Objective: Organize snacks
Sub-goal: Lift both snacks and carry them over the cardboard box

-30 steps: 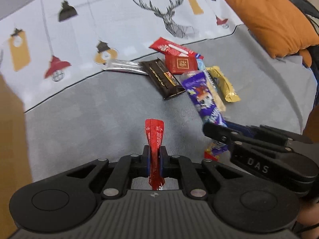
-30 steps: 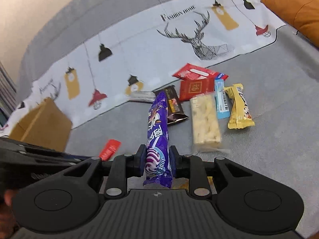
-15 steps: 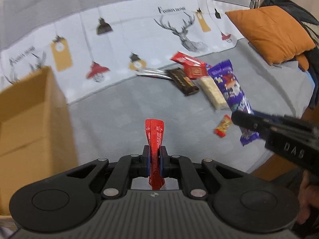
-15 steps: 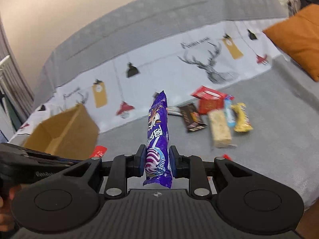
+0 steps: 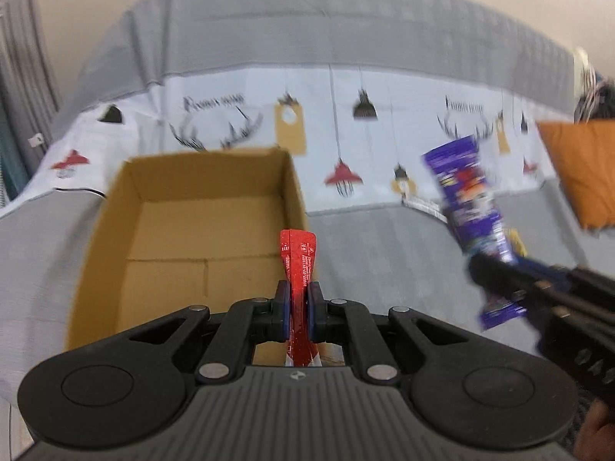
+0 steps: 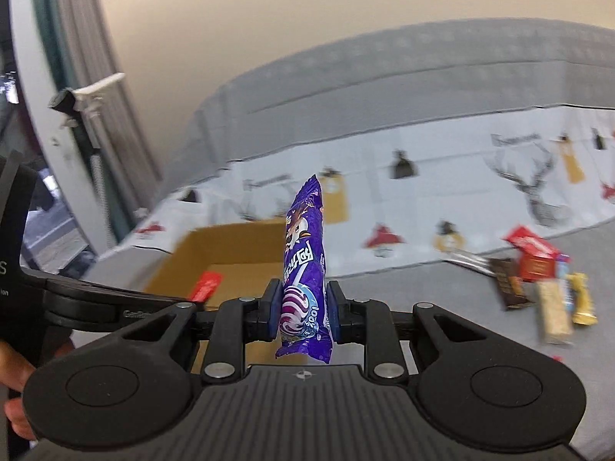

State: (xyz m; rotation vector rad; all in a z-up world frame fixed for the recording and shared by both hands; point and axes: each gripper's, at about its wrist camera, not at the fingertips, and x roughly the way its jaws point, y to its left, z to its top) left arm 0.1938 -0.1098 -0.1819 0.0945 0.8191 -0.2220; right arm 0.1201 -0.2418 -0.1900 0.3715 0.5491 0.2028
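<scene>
My left gripper [image 5: 298, 312] is shut on a thin red snack packet [image 5: 299, 269] and holds it upright over the near right edge of an open cardboard box [image 5: 111, 207]. My right gripper [image 6: 303, 309] is shut on a long purple snack pack [image 6: 303, 265], held upright in the air to the right of the box [image 6: 173, 261]. The purple pack [image 5: 467, 207] also shows at the right of the left wrist view. The red packet [image 6: 206, 285] shows over the box in the right wrist view.
Several more snacks [image 6: 538, 280] lie in a heap on the grey cover at the right. An orange cushion [image 5: 584, 169] sits at the far right. A white printed cloth [image 5: 384, 123] covers the back. The box floor looks bare.
Both grippers have swung left and up, away from the snack heap. The cardboard box has come to the middle of both views, and the red packet is now above its edge.
</scene>
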